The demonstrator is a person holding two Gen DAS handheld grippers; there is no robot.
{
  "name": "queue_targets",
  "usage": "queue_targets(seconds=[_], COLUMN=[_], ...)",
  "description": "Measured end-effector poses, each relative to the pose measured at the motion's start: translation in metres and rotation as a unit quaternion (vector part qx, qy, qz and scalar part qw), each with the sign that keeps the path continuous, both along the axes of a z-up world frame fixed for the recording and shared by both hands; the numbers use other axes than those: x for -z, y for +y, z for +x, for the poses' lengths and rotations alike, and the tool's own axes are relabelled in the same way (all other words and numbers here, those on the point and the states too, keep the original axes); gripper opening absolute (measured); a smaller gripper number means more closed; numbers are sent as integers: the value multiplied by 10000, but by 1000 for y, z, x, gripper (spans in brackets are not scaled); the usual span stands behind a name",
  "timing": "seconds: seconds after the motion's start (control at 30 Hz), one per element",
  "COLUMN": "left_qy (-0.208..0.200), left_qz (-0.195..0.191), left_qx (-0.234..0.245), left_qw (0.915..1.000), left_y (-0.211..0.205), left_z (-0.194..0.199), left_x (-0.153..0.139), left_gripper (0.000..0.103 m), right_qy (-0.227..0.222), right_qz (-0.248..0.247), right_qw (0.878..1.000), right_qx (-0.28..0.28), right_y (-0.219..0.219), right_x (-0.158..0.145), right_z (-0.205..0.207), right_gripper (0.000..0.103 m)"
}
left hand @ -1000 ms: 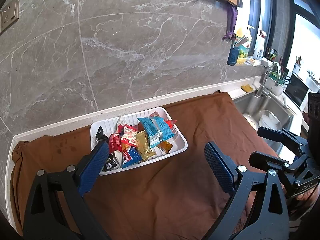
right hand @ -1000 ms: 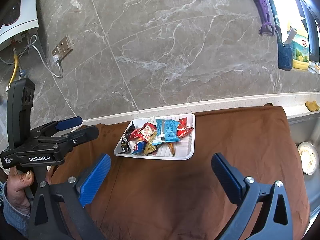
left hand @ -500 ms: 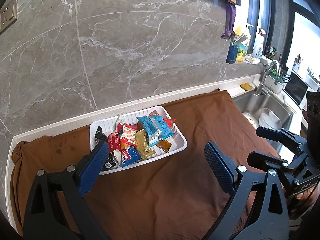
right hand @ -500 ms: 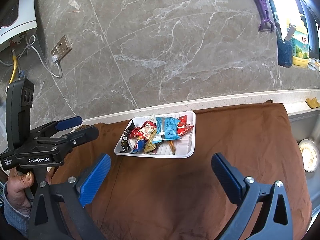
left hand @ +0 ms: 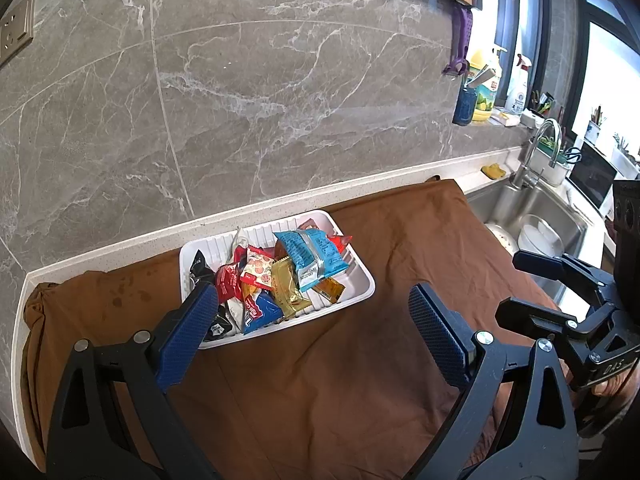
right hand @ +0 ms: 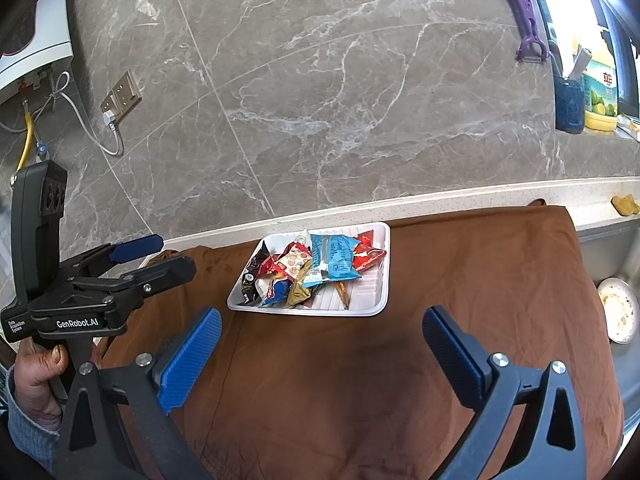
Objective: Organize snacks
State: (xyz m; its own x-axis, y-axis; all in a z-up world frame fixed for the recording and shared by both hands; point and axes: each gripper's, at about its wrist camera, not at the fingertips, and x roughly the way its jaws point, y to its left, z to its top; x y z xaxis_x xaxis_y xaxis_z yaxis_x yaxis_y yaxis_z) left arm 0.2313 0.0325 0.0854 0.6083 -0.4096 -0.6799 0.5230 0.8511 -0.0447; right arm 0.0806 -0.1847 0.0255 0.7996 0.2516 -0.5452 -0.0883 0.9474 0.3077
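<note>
A white ribbed tray [left hand: 362, 276] is set on a brown cloth [left hand: 340, 360] that covers a kitchen counter, close to the grey marble wall [left hand: 280, 100]. A heap of small snack packets [left hand: 276, 276] is piled inside the tray: a large light-blue packet [left hand: 310, 254] lies on top toward the right end, a gold packet [left hand: 289, 294] just beside it, with red, black and dark-blue packets crowded toward the left end.

The left gripper [left hand: 316, 332] is held above the cloth, its blue-padded fingers [left hand: 188, 336] spread wide with nothing between them; the left finger overlaps the near left corner of the tray in this view. The right gripper [right hand: 322, 354] is likewise held wide apart and empty, over bare cloth in front of the tray [right hand: 376, 308].

In the right wrist view, the left gripper's body is seen at the left, gripped by a hand [right hand: 38, 376] in a grey sleeve. A steel sink [left hand: 536, 216] lies to the right of the cloth.
</note>
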Motion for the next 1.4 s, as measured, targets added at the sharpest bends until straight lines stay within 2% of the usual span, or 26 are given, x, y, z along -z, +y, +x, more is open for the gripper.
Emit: queue_targets(seconds=[0.77,0.9,0.97,1.0,1.1,1.2,1.3,1.4], left_qy=[107,356,353,254,-389,-1203,-1892,-2561], left_qz=[7,-140,-82,-16,216,289,463,983], left_qx=[76,62,-50,-88,-187,-150,-376,-788], left_qw=[9999,9992,9993,9996,9988,9922,9801,9584], left_y=[2,8,10,10,13,14,10,0], left_z=[8,15,16,14,0,-24,-46,-67], left_x=[7,15,17,17,5,-18,-35,-32], left_gripper=[97,97,97,97,97,97,97,97], right_qy=[79,131,143,155,166,155,155,155], right_qz=[-34,-72,-51,-41,11,9,36,33], right_qw=[9999,9997,9997,9996,9995,9996,9996,9997], right_qx=[86,167,215,231,251,243,221,177], right_y=[-3,-7,-11,-11,-13,-13,-11,-8], right_x=[4,9,10,11,13,13,13,14], right_z=[0,-1,-1,-1,-1,-1,0,1], right_gripper=[103,103,103,103,103,103,103,103])
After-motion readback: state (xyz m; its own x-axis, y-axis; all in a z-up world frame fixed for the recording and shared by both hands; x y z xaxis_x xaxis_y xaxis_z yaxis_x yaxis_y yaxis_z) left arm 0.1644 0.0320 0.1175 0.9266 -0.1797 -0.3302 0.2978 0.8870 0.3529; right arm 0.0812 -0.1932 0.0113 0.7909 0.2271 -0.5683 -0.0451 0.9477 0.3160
